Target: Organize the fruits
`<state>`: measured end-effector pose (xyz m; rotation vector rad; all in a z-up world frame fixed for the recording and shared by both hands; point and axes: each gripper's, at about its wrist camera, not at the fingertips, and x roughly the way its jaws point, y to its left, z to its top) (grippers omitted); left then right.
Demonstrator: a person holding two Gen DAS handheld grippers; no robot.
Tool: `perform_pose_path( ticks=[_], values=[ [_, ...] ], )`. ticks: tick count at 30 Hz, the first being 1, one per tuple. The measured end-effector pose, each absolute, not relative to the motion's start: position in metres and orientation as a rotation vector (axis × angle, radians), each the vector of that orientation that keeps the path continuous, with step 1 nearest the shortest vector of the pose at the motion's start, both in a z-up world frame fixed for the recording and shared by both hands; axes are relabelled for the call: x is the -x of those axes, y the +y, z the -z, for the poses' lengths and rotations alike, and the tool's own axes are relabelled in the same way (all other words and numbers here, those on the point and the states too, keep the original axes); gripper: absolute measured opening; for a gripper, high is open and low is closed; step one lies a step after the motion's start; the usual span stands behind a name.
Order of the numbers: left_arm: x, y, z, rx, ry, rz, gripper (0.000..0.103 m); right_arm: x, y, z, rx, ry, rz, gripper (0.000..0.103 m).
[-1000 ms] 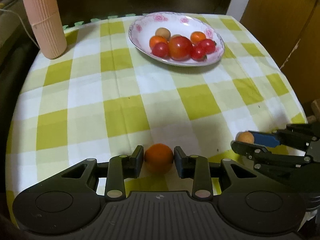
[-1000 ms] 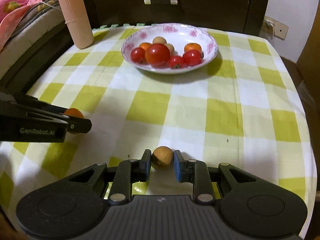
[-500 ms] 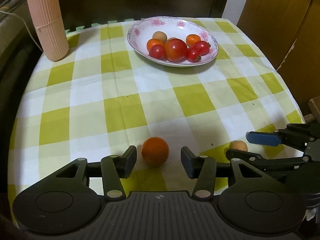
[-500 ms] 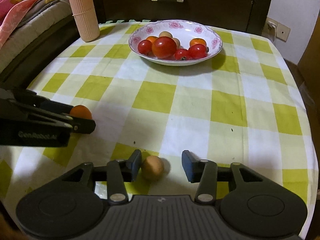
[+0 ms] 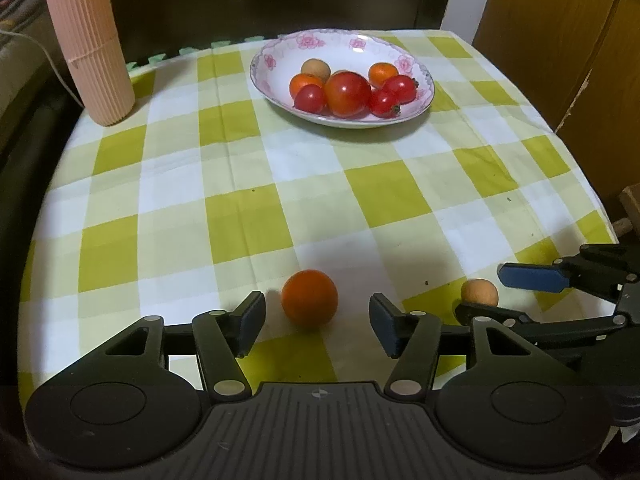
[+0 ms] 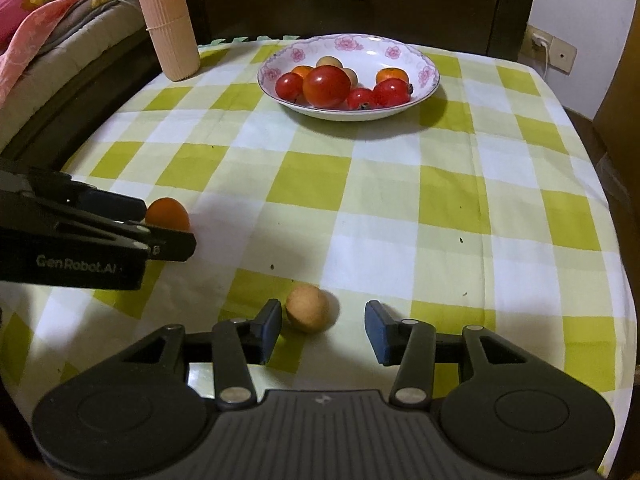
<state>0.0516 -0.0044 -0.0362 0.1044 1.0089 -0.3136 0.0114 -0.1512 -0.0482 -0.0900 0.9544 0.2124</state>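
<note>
Left gripper point(image 5: 314, 326) jaws opening w/ orange fruit point(image 5: 309, 303) loose between them at frame bottom, right gripper point(image 6: 322, 330) jaws apart around tan fruit point(image 6: 307, 308); both on surface, could roll off near edge.

The black two-finger left gripper point(image 5: 316, 326) points steeply downward, its jaws opening, pads pressing on nothing. At its 3 o'clock, the matching black right gripper point(image 6: 322, 330) tilts down likewise, jaws parted.
</note>
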Motion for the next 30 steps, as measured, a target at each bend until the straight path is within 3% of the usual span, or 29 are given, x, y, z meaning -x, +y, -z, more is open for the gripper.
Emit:
perform_pose_path(
  ticks=[15, 20, 26, 30],
  values=[
    [-0.061, -0.006, 0.044, -0.111, 1.016, 0.288, 0.069, -0.014, -0.148, 0.048, 0.09, 0.956, -0.235, 0.044],
    [-0.061, -0.006, 0.044, -0.129, 1.005, 0.276, 0.063, -0.015, -0.146, 0.048, 0.093, 0.956, -0.226, 0.043],
    [-0.057, -0.007, 0.041, -0.129, 1.003, 0.297, 0.047, -0.015, -0.142, 0.049, 0.12, 0.955, -0.213, 0.042],
    [-0.055, -0.009, 0.042, -0.137, 1.001, 0.307, 0.04, -0.013, -0.141, 0.049, 0.133, 0.947, -0.202, 0.025]
  ],
)
